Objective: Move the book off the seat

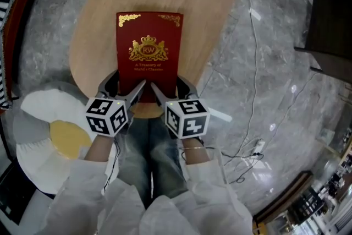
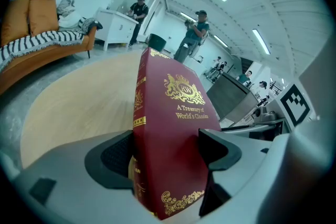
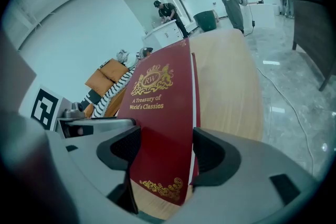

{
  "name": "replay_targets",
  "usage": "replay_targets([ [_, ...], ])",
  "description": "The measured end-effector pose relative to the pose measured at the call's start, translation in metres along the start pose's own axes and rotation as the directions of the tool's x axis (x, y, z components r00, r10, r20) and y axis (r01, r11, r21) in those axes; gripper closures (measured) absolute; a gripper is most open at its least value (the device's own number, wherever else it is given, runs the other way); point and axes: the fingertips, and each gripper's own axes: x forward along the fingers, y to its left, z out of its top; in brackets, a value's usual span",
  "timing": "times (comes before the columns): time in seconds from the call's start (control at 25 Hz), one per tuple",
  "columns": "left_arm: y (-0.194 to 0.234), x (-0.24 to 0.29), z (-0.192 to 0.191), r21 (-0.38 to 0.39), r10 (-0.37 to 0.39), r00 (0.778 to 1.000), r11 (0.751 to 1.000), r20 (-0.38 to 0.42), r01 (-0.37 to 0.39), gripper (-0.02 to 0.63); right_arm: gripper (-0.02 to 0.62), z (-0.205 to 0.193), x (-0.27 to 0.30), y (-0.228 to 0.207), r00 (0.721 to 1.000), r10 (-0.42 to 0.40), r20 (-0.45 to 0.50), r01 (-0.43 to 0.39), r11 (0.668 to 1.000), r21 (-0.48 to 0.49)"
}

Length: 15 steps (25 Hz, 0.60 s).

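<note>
A red book with gold print lies cover-up over the near end of the oval wooden seat, its long sides running along the seat's length. The left gripper is clamped on the book's near edge at the spine corner, one jaw on each face. The right gripper is clamped the same way on the near edge beside it. Whether the book's far end touches the seat is unclear. Left of the seat a white and yellow cushion sits on the grey marble floor; right of the seat a thin cable trails.
</note>
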Motion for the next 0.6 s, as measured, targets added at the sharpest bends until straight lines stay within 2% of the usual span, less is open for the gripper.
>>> replay_targets([
  [0.4,0.012,0.009,-0.011,-0.035,0.044,0.999,0.998,0.005,-0.043,0.224,0.277,-0.009,0.014,-0.004,1.000,-0.015,-0.001,0.015,1.000,0.025],
  [0.6,0.013,0.009,-0.013,-0.049,0.042,0.999,0.998,0.003,-0.042,0.224,0.278,-0.009,0.014,-0.005,1.000,-0.019,0.000,0.019,1.000,0.018],
])
